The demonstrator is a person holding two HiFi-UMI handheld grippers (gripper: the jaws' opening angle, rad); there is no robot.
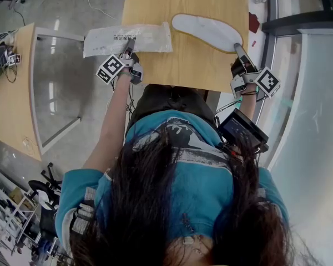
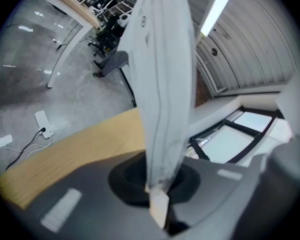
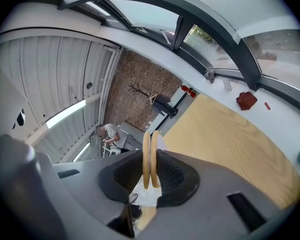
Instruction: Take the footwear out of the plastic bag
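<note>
On the wooden table (image 1: 172,65) a flat pair of white slippers (image 1: 208,31) lies slantwise. Almost all of its length is clear of the plastic bag (image 1: 150,37), and its far end sits just beside the bag's right edge. The right gripper (image 1: 238,47) grips the slippers at their near end. In the right gripper view the two thin tan-edged soles (image 3: 150,156) stand edge-on, pressed together between the dark pads of that gripper (image 3: 151,176), with the table (image 3: 230,144) stretching away on the right. The bag lies flattened along the table's left side and partly overhangs the edge. The left gripper (image 1: 127,47) has its jaws closed tight on the bag's near edge. In the left gripper view the pale, creased bag (image 2: 162,84) rises straight up from the closed jaws of that gripper (image 2: 157,186), with the table edge (image 2: 75,154) and the grey floor (image 2: 30,84) behind it.
</note>
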